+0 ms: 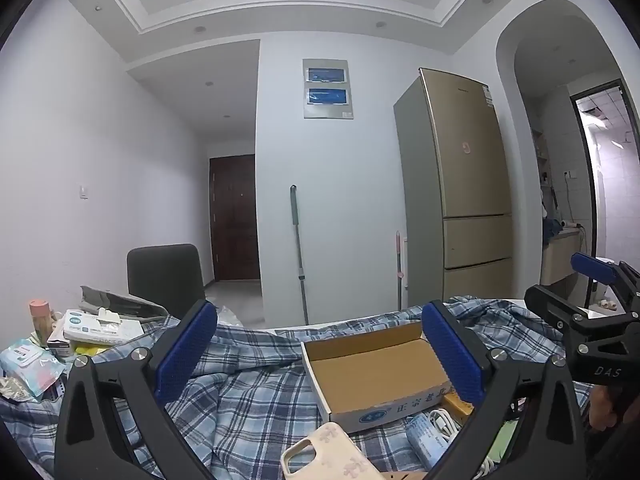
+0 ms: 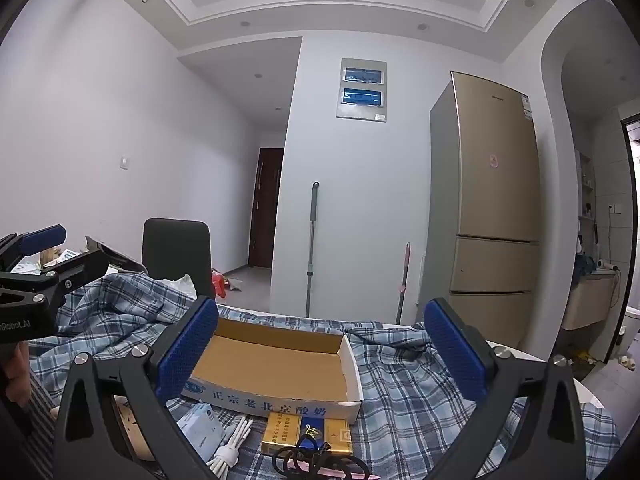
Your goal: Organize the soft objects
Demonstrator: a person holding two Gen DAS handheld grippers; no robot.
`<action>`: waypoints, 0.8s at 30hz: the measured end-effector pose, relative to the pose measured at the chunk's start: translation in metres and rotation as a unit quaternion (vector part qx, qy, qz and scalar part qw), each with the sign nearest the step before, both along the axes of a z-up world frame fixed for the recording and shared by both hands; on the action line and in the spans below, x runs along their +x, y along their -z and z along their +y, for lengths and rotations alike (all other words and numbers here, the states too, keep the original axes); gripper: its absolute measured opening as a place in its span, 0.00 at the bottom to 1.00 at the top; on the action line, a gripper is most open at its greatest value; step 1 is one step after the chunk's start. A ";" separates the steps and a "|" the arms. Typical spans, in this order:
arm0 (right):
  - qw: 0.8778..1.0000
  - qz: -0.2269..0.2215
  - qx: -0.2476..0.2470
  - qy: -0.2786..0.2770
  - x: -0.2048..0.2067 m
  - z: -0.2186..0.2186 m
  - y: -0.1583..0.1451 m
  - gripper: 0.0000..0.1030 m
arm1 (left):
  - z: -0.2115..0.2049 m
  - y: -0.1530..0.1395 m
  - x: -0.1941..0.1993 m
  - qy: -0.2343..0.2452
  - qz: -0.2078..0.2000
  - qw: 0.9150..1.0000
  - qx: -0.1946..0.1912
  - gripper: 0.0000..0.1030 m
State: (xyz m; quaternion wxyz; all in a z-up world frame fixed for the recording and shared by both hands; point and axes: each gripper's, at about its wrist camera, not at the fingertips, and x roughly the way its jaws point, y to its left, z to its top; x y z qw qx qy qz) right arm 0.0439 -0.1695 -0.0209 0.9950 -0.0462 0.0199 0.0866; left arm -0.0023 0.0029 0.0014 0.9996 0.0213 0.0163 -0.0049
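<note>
Left gripper (image 1: 320, 354): jaws spread wide and level, nothing between the blue pads; it hangs above the plaid cloth with the box seen through its gap.
Right gripper (image 2: 322, 354): also spread wide and level, empty; the box lies between and beyond its fingers without touching them.
Phone case (image 1: 326, 454): pale with a flower print, camera cut-out facing up, at the near edge of the left view, just in front of the box.
Tissue pack (image 2: 200, 426): small light-blue pack, lying just before the box's near wall, beside the white cable (image 2: 234, 442).
Yellow carton (image 2: 306, 434): flat gold pack with a blue centre band, touching the box's front wall; a black cord (image 2: 320, 462) coils over its near edge.
Cardboard box (image 2: 276, 360): shallow, open on top, brown inside, white outside with blue print; it sits on the cloth and its floor is bare.
Plaid cloth (image 2: 400, 392): blue and white checks, rumpled, spread over the table under all these things and bunched up behind the box.
Left clutter (image 1: 100, 326): wipes packs, a small box and an orange-capped bottle (image 1: 40, 314), piled well to the left of the cloth.
Chair (image 1: 166, 274): dark back, just beyond the table.
Mop (image 1: 298, 248): leaning upright on the white wall.
Fridge (image 1: 464, 184): tall, gold, right of the mop.
Door (image 1: 234, 216): dark brown, at the end of the hall.
</note>
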 end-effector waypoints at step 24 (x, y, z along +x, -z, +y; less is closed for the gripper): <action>1.000 0.002 -0.001 -0.001 0.000 0.000 0.002 1.00 | 0.000 -0.001 0.001 -0.001 0.001 1.000 -0.001 1.00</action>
